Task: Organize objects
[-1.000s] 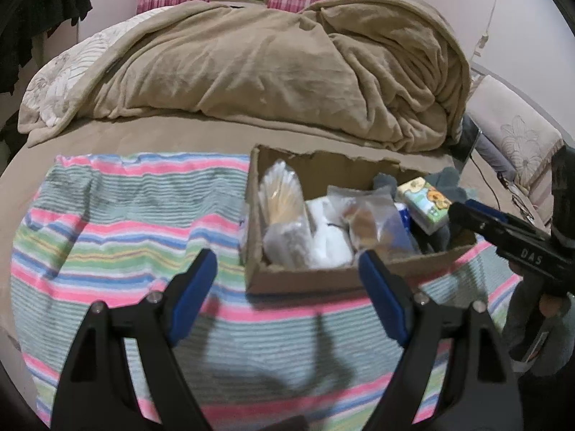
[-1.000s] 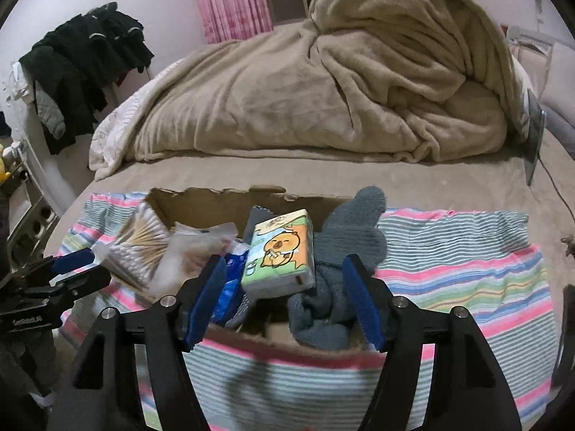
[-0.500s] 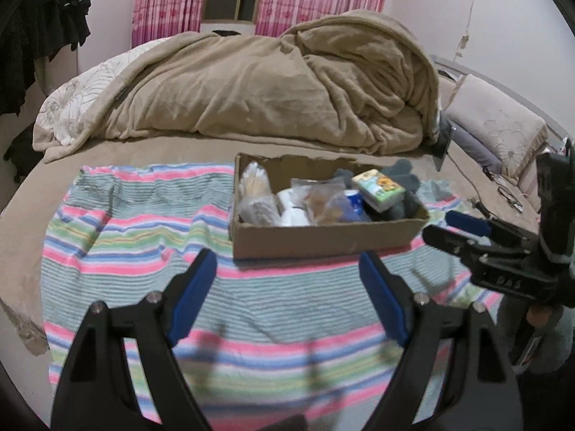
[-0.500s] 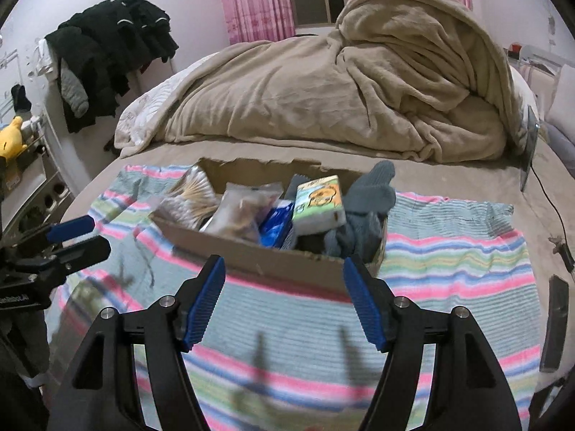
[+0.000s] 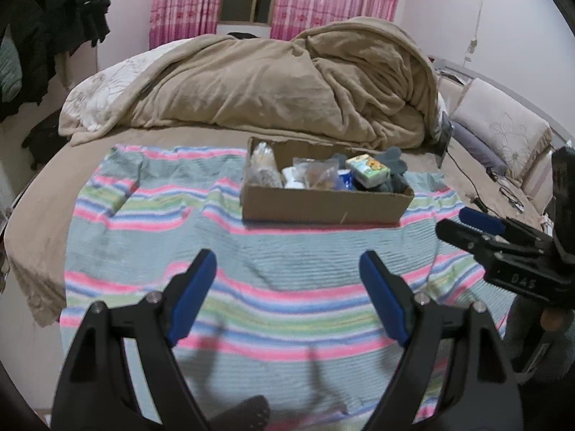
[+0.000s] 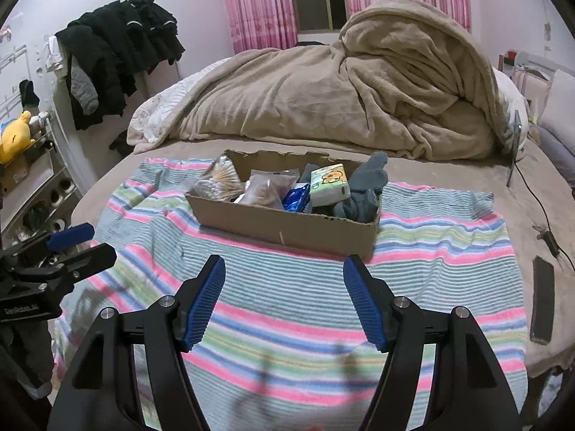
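Shallow brown cardboard box [image 6: 287,224], torn back rim, is seen on the striped pastel towel [image 6: 431,248] mid-bed, packed w/ cotton-swab bag [image 6: 222,179], green tissue pack [image 6: 329,184], grey gloves [image 6: 366,186]. Tan crumpled duvet [image 5: 287,86] is heaped behind. Left gripper [image 5: 287,280] & right gripper [image 6: 284,287] are held wide, empty, well short of box.

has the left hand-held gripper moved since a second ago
Yes. The left hand-held gripper has pulled back from the cardboard box, which now sits farther off on the striped blanket.

The right gripper [image 5: 467,224] body reads "DAS"; the left gripper [image 6: 77,244] body reads "GenRobot.AI".
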{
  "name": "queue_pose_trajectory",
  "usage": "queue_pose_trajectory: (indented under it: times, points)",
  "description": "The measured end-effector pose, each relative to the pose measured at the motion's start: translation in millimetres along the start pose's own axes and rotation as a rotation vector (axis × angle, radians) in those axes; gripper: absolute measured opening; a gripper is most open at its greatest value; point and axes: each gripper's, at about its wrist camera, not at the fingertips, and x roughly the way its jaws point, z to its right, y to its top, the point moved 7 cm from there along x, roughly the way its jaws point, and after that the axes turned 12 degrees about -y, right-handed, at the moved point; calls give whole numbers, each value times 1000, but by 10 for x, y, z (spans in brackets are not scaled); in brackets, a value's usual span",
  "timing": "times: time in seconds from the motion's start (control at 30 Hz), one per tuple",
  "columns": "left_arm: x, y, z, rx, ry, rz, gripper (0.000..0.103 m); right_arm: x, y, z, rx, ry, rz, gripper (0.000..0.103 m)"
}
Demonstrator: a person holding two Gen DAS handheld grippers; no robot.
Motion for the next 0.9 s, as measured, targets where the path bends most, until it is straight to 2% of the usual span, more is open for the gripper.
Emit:
queue_pose_trajectory:
  times: [0.03,0.07,0.1,0.2,0.33,0.5,0.57,0.9]
  points:
    - [-35,-32,-8,-1,12,-1,87,-29,-13,-5,0,0,2,71]
    - [-58,-52,-20,-3,18,2,95,-61,-28,-11,0,-1,3,72]
    - [-95,-69,-24,-7,18,9,98,-97,-46,-19,1,-2,2,72]
    - [-188,-105,-23,-15,12,21,98,-184,-77,-18,2,-9,7,72]
    - [-315,-110,-30,-16,28,46,98,-283,-114,-32,2,-18,10,78]
    - [-392,-87,-43,-14,62,70,102,-362,-141,-46,5,-17,15,78]
    - [-407,-77,-18,-10,54,77,102,-371,-145,-45,5,-18,17,78]
    - [-302,-75,35,10,35,58,102,-334,-160,-6,21,-21,4,79]
